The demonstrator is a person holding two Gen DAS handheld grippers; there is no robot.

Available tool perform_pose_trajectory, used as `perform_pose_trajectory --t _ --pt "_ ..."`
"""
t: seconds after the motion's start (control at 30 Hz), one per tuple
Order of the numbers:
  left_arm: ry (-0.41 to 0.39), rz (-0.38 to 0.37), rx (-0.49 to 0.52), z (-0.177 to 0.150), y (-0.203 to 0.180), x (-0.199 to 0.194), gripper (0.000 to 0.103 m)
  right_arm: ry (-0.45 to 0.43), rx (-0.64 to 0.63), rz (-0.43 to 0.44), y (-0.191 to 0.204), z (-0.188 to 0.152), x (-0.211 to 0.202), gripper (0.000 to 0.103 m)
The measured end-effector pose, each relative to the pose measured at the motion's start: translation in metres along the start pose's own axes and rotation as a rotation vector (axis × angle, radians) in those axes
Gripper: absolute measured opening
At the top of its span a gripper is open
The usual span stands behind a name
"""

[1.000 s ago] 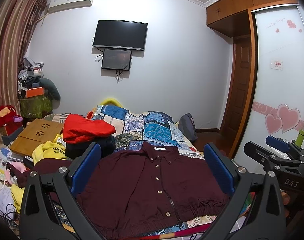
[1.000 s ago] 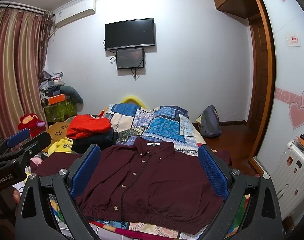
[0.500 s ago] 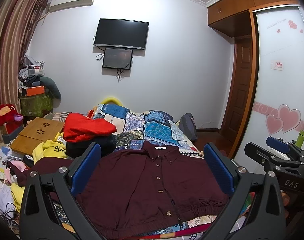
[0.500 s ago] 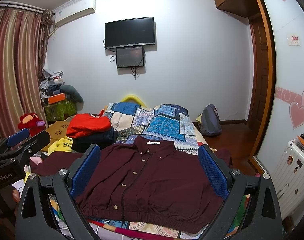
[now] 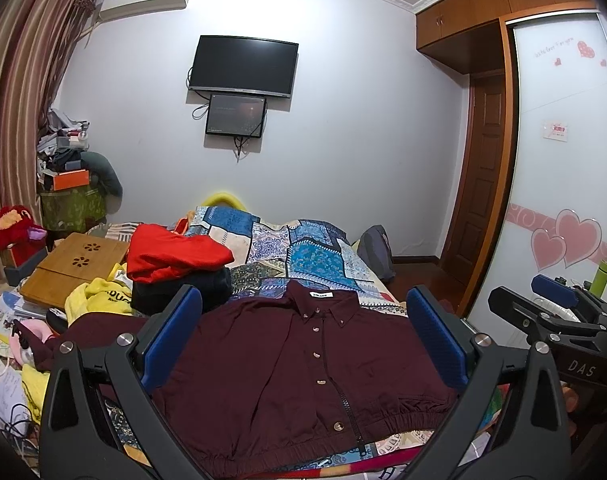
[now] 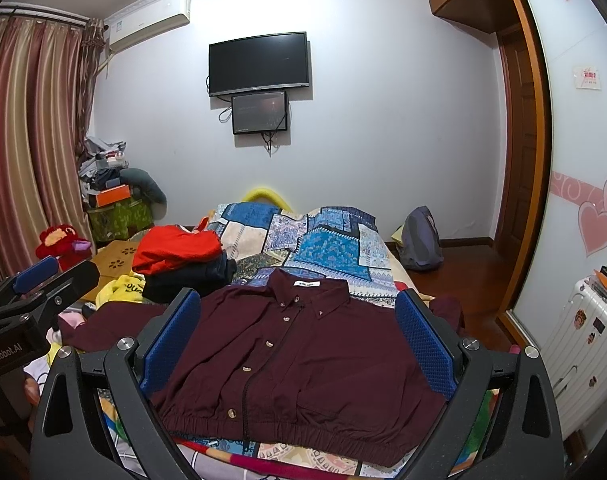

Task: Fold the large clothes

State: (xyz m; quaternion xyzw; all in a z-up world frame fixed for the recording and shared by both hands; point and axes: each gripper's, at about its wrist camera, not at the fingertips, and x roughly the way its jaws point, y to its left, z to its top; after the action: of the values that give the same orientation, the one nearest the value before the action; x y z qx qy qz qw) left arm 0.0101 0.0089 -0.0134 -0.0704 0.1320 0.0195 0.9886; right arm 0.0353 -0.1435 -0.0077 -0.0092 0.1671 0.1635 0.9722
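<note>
Shirt (image 5: 303, 368): lying flat, buttoned, at bed's (image 5: 323, 256) near edge.
Left gripper (image 5: 303, 344): hovering wide open, gripping nothing.
Right gripper (image 6: 299, 344): hovering wide open, gripping nothing.

Both views are evenly lit by cool indoor light from above; the back wall (image 5: 363, 140) glows brightest near the ceiling; shadows are soft; fisheye bending curves the wardrobe (image 6: 531, 152) and curtain (image 5: 19, 120); black vignette fills the corners; focus is sharp.

Air above the maroon shirt (image 5: 303, 364) lies open; the red-and-dark clothes pile (image 5: 179, 268) crowds the bed's (image 5: 315, 256) left edge.
</note>
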Motion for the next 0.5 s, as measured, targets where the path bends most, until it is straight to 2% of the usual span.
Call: perform_pose_trajectory --t 0.5 --pt "0.03 0.029 -0.019 -0.002 0.015 0.016 0.103 0.031 -0.011 -0.003 -0.003 0.002 0.015 0.097"
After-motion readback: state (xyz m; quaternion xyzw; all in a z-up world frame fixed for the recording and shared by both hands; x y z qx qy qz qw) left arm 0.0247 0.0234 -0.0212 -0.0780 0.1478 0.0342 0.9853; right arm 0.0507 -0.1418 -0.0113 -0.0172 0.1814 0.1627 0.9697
